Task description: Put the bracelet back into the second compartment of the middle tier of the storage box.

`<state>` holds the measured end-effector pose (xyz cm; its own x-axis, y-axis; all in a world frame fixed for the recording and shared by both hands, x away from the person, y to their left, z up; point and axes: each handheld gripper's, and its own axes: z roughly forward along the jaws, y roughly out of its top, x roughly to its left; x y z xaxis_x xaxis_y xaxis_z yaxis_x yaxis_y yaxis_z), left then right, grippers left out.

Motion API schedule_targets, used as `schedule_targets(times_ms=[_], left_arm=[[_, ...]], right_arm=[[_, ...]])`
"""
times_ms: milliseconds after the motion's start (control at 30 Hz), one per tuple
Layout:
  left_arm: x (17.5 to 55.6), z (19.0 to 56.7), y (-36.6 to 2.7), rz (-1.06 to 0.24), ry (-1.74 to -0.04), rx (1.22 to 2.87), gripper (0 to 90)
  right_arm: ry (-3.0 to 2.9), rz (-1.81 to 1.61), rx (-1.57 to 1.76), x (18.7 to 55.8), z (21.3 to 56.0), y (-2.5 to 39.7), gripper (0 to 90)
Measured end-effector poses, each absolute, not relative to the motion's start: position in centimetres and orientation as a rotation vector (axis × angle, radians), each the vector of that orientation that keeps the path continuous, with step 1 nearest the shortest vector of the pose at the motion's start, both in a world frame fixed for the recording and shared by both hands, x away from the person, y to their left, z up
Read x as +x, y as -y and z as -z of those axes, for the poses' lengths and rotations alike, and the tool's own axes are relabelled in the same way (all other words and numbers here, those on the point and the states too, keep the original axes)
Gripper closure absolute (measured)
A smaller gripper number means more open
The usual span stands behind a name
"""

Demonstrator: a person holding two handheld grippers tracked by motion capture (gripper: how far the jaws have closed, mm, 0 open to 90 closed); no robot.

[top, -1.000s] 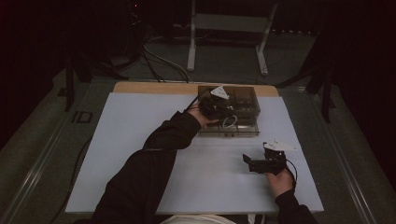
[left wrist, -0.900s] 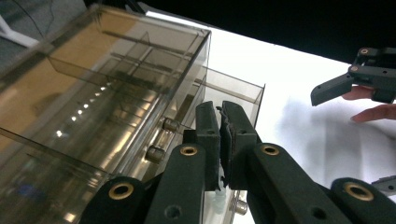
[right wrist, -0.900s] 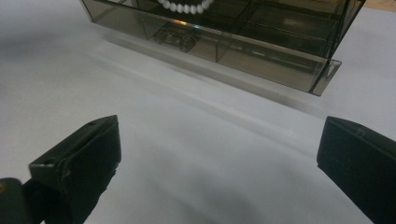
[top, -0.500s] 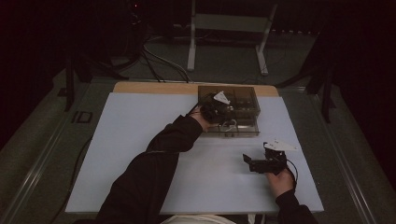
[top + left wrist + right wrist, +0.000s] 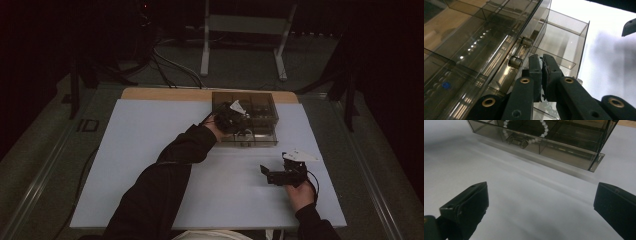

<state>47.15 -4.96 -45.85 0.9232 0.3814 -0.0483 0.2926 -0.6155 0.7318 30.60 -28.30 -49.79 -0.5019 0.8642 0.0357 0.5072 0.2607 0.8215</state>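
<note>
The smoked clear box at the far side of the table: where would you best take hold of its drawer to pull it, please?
Probably by the small metal knob on the front of the clear box, coming from the person's side. It stands proud of the flat, smooth wall, so jaws can close across it. The right gripper is open and faces it.

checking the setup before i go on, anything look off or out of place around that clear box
Nothing looks spilled or broken. The smoky clear box sits square on the table, a white bead bracelet inside it. The left gripper is shut at the box.
</note>
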Motion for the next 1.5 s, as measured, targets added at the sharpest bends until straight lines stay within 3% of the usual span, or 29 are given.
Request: schedule_targets(times_ms=[533, 600, 833, 1300, 1500], left_arm=[[47.2, 46.1, 5.6, -0.173, -0.428, 2.260, 85.5], [47.0, 45.8, 5.4, -0.215, -0.400, 2.244, 74.1], [46.1, 44.2, 4.9, -0.184, -0.409, 2.196, 56.0], [44.4, 41.6, 2.6, -0.135, -0.423, 2.159, 36.0], [43.8, 40.8, 1.9, -0.100, -0.439, 2.143, 19.5]], right_arm=[[-2.119, -1.136, 1.241, 30.6, 49.8, 28.3, 0.0], [-2.122, -1.138, 1.242, 30.6, 49.8, 28.3, 0.0], [-2.122, -1.137, 1.236, 30.6, 49.8, 28.3, 0.0], [-2.119, -1.135, 1.238, 30.6, 49.7, 28.2, 0.0], [-2.118, -1.136, 1.238, 30.6, 49.7, 28.2, 0.0]])
